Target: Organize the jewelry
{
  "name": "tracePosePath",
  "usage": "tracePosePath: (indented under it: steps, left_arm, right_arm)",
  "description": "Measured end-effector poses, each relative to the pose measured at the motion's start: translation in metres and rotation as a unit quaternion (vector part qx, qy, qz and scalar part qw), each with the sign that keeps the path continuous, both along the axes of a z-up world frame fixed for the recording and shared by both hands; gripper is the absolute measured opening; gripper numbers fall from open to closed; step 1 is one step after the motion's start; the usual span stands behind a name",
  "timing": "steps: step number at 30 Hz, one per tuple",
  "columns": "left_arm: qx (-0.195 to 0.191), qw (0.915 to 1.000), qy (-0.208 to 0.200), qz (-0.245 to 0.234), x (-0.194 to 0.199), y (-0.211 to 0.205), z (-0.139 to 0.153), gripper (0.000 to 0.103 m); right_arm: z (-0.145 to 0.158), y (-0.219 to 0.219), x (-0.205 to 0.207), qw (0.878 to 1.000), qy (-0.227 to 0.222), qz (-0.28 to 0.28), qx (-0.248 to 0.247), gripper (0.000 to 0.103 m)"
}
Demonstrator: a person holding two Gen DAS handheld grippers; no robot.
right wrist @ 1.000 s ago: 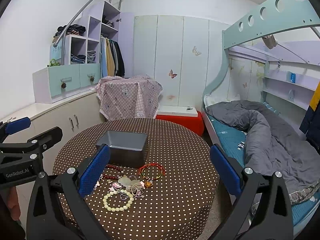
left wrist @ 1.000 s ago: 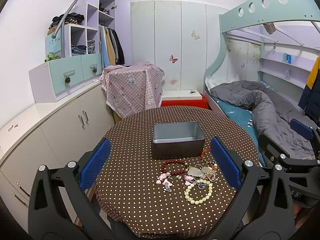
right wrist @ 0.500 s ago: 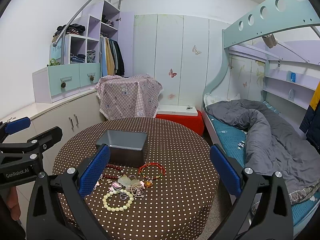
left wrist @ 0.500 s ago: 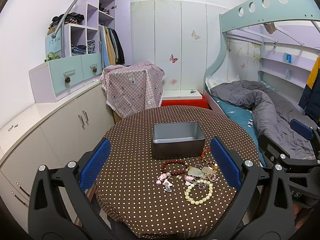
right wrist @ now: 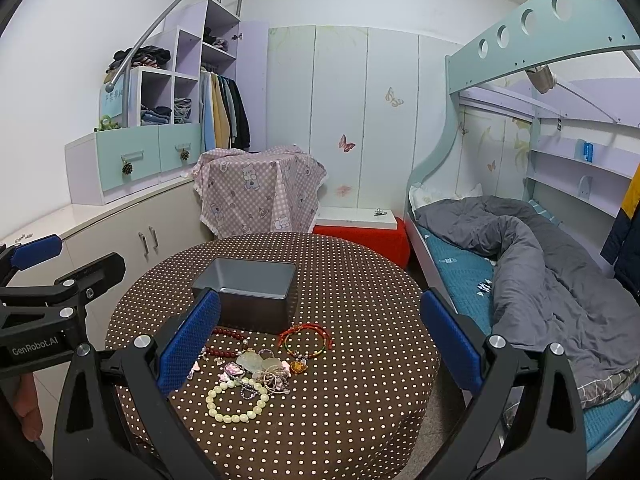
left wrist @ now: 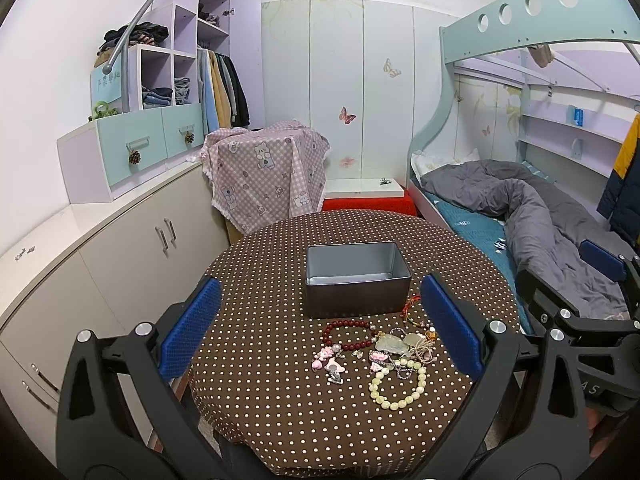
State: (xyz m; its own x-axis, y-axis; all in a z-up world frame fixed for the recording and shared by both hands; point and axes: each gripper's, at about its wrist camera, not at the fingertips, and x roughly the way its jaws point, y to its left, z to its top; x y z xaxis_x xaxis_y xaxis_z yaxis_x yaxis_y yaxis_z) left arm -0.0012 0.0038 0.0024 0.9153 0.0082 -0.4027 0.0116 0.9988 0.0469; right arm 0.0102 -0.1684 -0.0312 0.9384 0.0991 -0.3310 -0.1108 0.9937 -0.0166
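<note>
Left wrist view: left gripper has jaws spread wide, nothing held, hovering above the table w/ dotted brown cloth. Grey metal tin sits at frame centre, open top, appears empty. Jewelry pile lies just below and right of the tin, lower centre-right. Pale bead bracelet is nearest the camera; dark red bead bracelet sits just left of the pile centre. Right gripper is at the right edge; opening can't be judged here.

Right wrist view: right gripper also wide open, empty. Pile sits lower centre-left; red cord bracelet lies apart at its right side, near the tin's corner.

Handling (judgement): pieces are light, limp, likely tangled at the centre. Beads are hard, smooth, prob. slippery; pinch across the strand, not one bead. Start w/ outlying loops. Jade-like pendant may chip; set down, don't drop.
</note>
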Motion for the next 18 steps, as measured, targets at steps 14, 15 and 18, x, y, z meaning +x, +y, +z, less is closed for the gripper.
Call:
tracePosePath:
  steps: [14, 15, 18]
  left_arm:
    - [0.000, 1.0000, -0.003, -0.001, 0.0024, -0.0022, -0.0028, 0.097]
    - [0.001, 1.0000, -0.004, -0.001, 0.0020, -0.0028, -0.0025, 0.097]
    - [0.000, 1.0000, -0.004, -0.002, 0.0021, -0.0030, -0.0028, 0.097]
  right_arm:
    - [0.0013, -0.0012, 0.0015, 1.000, 0.003, -0.001, 0.004, 0.096]
    - [0.0019, -0.0018, 0.0018, 1.000, 0.003, -0.001, 0.003, 0.096]
    - [0.0022, -0.0016, 0.0007, 1.000, 0.003, -0.002, 0.003, 0.096]
